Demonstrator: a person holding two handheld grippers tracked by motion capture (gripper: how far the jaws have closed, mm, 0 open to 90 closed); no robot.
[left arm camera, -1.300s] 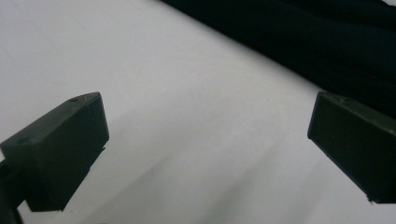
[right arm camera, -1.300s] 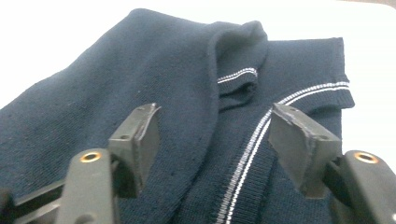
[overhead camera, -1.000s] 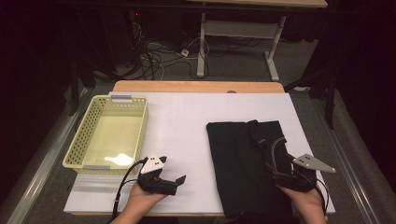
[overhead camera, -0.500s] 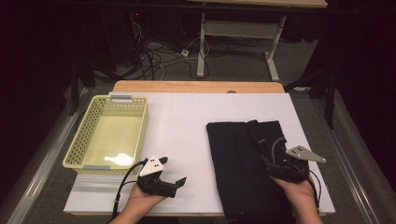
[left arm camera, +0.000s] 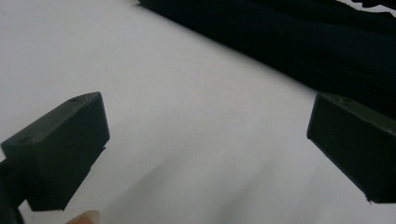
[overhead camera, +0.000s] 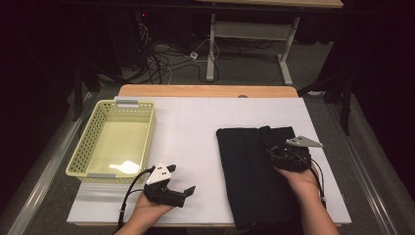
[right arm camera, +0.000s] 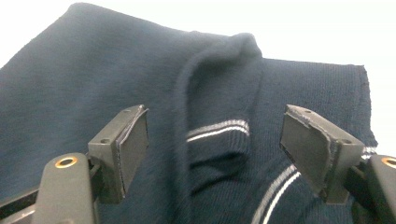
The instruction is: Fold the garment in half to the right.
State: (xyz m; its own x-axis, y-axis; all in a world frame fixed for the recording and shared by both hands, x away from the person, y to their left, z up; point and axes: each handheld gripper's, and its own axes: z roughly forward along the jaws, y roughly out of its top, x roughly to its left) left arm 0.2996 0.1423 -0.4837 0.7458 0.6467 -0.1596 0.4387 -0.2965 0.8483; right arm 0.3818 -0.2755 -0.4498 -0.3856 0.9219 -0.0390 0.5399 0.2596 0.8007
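At the left of the white table point(overhead camera: 195, 127), a pale yellow perforated basket point(overhead camera: 93, 142) is seen standing near the table's left edge, with a small white patch showing on its floor. Just to the right of the basket's near corner, the left gripper point(overhead camera: 182, 192) is held low over the bare tabletop at the front edge, in the person's left hand point(overhead camera: 147, 211); its jaws are spread wide with nothing between them, and in the left gripper view only white surface lies between the two black pads, the dark cloth being seen farther off. Further right, a dark navy garment point(overhead camera: 249, 171) is laid flat on the right half of the table, well apart from the basket, reaching to the front edge. In the right gripper view a raised fold and thin white stripes on a ribbed band point(right arm camera: 218, 129) are seen on it. The right gripper point(overhead camera: 274, 155) is held over the garment's right part in the right hand point(overhead camera: 304, 180); its jaws have just been closing but stand apart, the raised fold lying between them, with neither pad seen pressing on the cloth.
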